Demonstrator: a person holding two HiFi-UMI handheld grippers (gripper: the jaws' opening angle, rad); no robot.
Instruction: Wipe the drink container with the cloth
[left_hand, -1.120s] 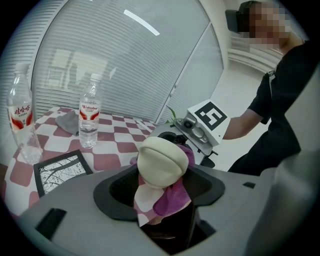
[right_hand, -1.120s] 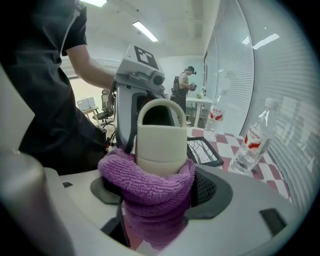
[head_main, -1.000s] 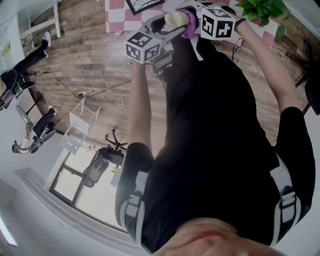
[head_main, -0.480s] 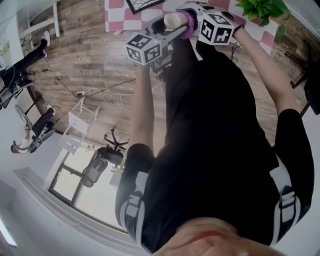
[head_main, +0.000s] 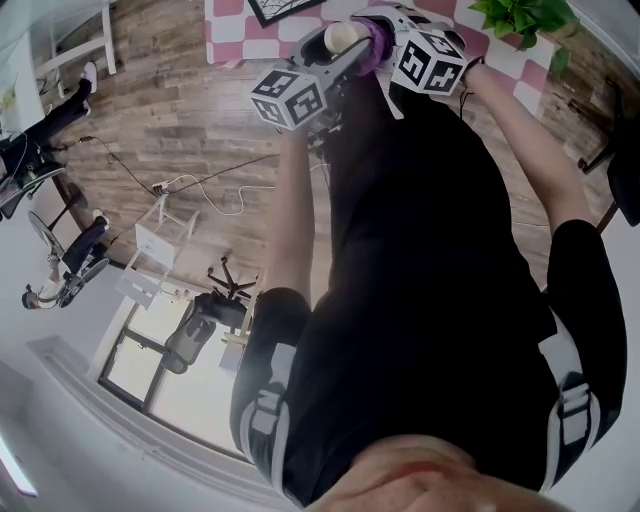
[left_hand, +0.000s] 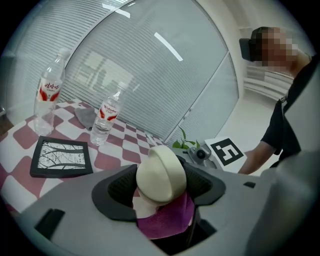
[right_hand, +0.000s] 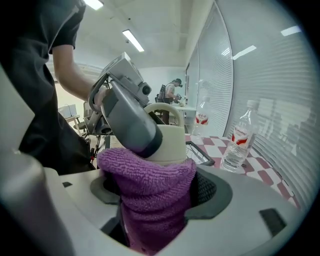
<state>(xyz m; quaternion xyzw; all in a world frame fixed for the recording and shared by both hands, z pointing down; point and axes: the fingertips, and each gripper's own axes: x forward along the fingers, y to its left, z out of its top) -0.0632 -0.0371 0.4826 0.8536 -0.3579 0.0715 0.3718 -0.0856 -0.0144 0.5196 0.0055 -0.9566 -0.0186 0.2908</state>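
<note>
Pinching one cream container (left_hand: 160, 171), left claw (left_hand: 161, 192) meets right claw (right_hand: 154, 200) clamping one purple cloth (right_hand: 144, 176)

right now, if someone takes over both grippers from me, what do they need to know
Left gripper: shut on the cream drink container, held in the air near the checked table.
Right gripper: shut on the purple cloth, which is pressed against the container.
Done: both things are picked up and the cloth is in contact. How much has been wiped cannot be told.
Left: rub the cloth round the rest of the container, then probably set both down on the table.
</note>
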